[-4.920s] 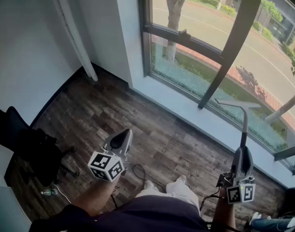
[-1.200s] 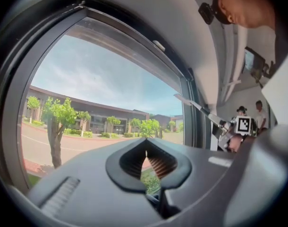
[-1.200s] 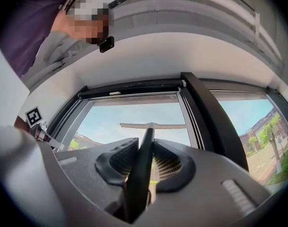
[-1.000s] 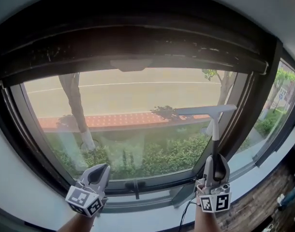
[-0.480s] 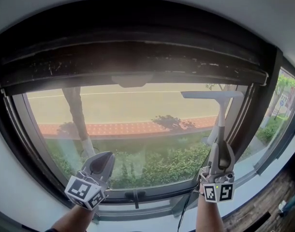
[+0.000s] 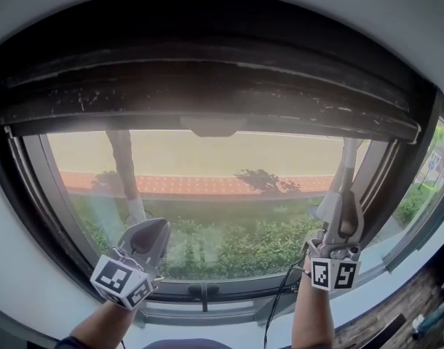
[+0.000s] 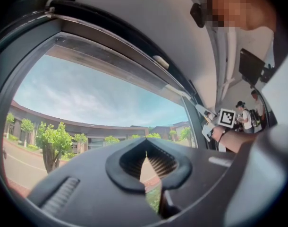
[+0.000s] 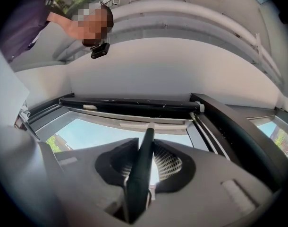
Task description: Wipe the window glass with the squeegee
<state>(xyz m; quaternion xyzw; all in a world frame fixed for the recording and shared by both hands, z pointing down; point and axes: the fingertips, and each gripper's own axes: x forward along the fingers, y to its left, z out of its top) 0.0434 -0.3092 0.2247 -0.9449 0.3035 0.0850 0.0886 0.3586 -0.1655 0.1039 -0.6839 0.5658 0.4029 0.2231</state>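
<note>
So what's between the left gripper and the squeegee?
Only bare glass lies between the left gripper and the squeegee, as the head view shows. The window handle sits lower, on the frame.

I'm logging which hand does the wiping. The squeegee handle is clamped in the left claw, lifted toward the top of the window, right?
Not the left. The right gripper view shows the squeegee handle clamped in the right claw. The left claw holds nothing. The rest stands: it is lifted toward the top of the window.
</note>
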